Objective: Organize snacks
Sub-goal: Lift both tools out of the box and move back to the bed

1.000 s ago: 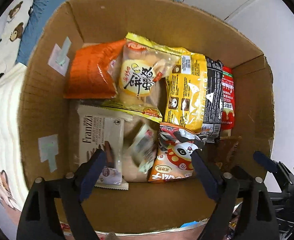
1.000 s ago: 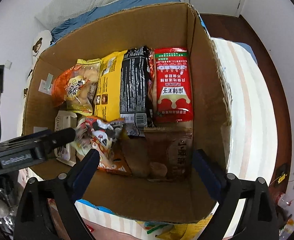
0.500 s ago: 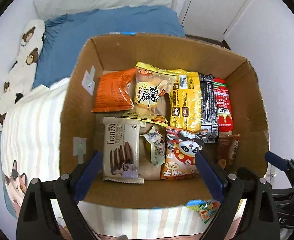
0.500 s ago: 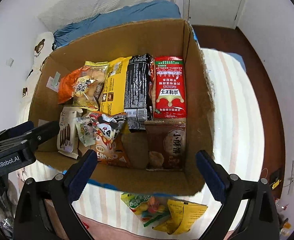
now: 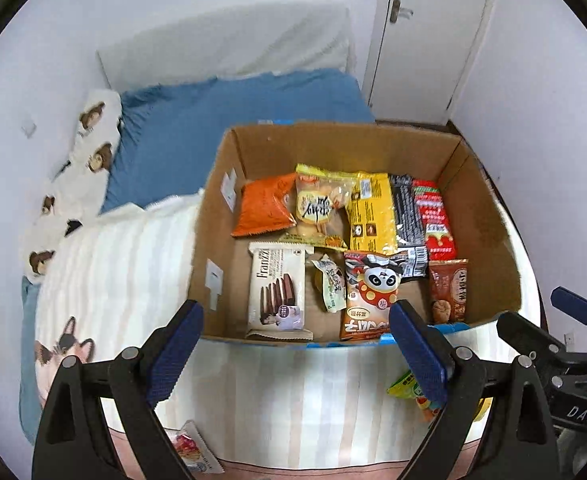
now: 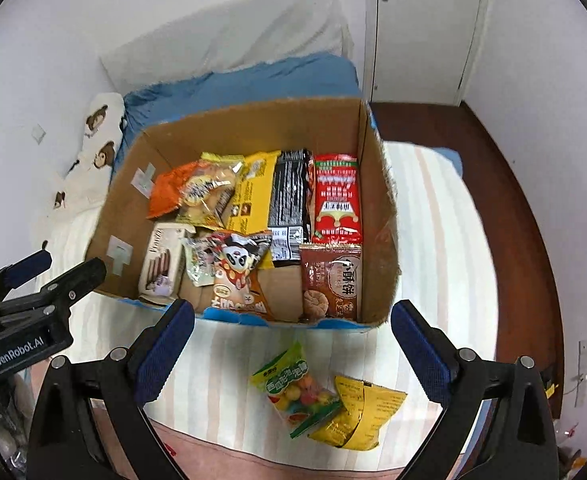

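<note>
Withdrawal from the cardboard box (image 5: 213, 240): a second ago both your grippers hung low over the packets inside; now they have pulled up and back, so the whole box and the striped bedspread (image 6: 433, 240) in front of it are in view. Your left gripper (image 5: 293, 344) stands wide open with nothing between its blue pads, and your right gripper (image 6: 293, 344) likewise gapes empty. Inside the box the snacks lie in two rows, among them the wafer packet (image 5: 279, 290), the panda bag (image 5: 367, 296) and the red packet (image 6: 337, 198). Outside it, on the bedspread just before the front wall, lie the candy bag (image 6: 293, 390) and, touching it, the yellow packet (image 6: 357, 412). These two likely come next.
</note>
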### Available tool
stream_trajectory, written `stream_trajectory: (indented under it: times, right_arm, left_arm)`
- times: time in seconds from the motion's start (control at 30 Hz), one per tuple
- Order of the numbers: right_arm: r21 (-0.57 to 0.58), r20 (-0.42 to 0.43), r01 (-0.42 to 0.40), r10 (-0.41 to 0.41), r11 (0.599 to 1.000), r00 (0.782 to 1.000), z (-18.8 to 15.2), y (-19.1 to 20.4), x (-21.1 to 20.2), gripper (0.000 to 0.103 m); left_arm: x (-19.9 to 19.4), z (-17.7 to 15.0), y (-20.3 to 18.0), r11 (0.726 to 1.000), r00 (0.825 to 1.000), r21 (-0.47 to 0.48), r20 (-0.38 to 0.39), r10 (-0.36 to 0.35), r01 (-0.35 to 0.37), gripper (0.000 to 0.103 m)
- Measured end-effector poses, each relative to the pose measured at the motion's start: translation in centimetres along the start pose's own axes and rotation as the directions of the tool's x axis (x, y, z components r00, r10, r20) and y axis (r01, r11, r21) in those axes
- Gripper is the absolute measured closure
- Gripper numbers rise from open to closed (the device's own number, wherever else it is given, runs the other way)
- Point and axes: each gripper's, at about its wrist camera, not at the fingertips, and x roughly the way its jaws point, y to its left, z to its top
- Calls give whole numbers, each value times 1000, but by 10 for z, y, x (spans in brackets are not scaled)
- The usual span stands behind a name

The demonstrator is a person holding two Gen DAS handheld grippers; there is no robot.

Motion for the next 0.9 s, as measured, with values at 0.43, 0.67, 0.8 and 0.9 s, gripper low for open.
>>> stream_trajectory:
  times: [0.43, 0.67, 0.8, 0.9]
  right_arm:
    - [-23, 164, 3, 0, 1000, 986, -32, 13, -81, 2]
    - [3, 174, -45, 44, 999, 984, -50, 11, -99, 2]
    - [70, 116, -87, 79, 994, 990, -68, -9, -86, 2]
    - [157, 29, -97, 94, 983, 995, -82, -35, -57, 2]
  left_arm:
    - [-63, -31, -2, 1000, 992, 2, 128, -2, 1, 8]
    - [-84, -47, -4, 1000, 985, 4, 174, 8, -9, 8]
    - [-80, -63, 4, 1000, 989, -20, 149, 16, -13, 8]
    - [-64, -82, 18, 998, 995, -66, 97, 25, -19, 8]
